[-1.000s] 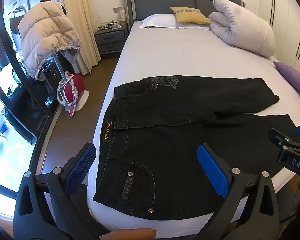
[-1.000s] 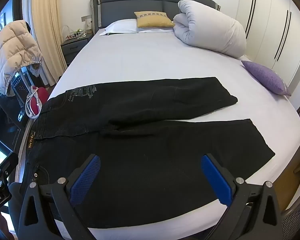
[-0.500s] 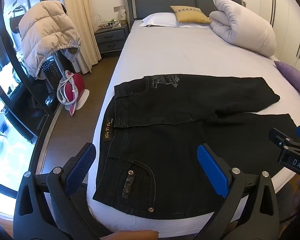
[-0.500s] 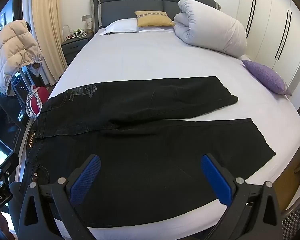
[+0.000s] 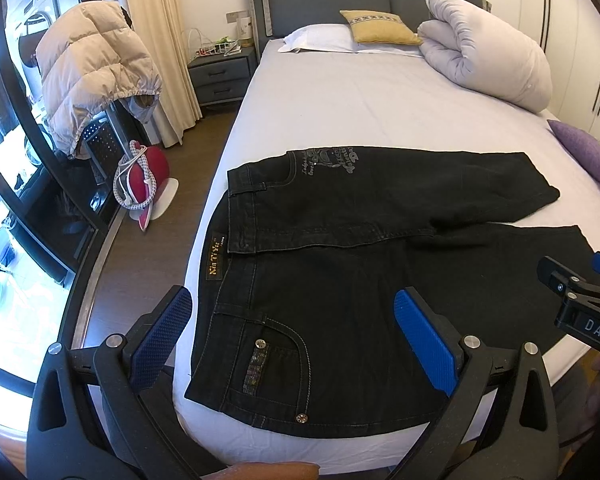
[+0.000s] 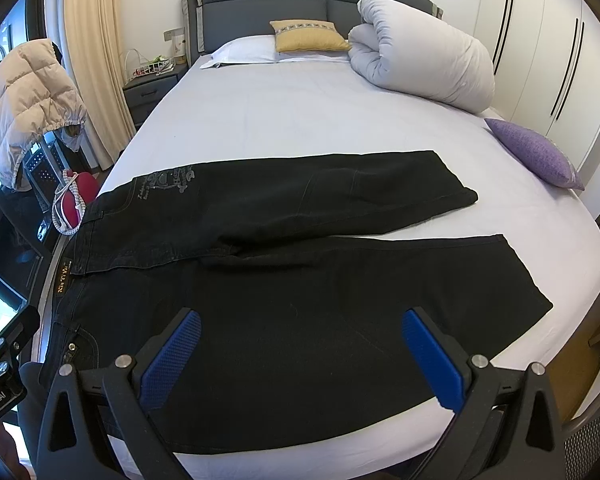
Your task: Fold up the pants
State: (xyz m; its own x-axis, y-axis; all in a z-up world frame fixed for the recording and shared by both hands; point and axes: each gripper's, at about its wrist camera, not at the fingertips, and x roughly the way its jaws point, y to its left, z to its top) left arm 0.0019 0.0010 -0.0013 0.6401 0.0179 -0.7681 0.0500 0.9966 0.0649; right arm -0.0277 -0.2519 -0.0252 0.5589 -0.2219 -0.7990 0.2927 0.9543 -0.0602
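Observation:
Black denim pants [image 5: 340,280] [image 6: 300,280] lie flat across the foot of a white bed [image 5: 360,100], waistband to the left, both legs stretching right. The far leg is twisted over so its front shows, with a grey print near the hip. My left gripper [image 5: 292,332] hovers open above the waist and back pocket, blue pads wide apart, holding nothing. My right gripper [image 6: 300,348] hangs open over the near leg, also holding nothing. The right gripper's body [image 5: 580,308] shows at the right edge of the left wrist view.
A rolled white duvet [image 6: 420,56], yellow cushion [image 6: 308,36] and white pillow sit at the bed head; a purple cushion [image 6: 536,152] lies at the right edge. Left of the bed are a nightstand [image 5: 220,76], a puffer jacket [image 5: 92,72] and a red iron [image 5: 148,176].
Both views have barely shifted; the pants lie as before and both grippers stay open above them.

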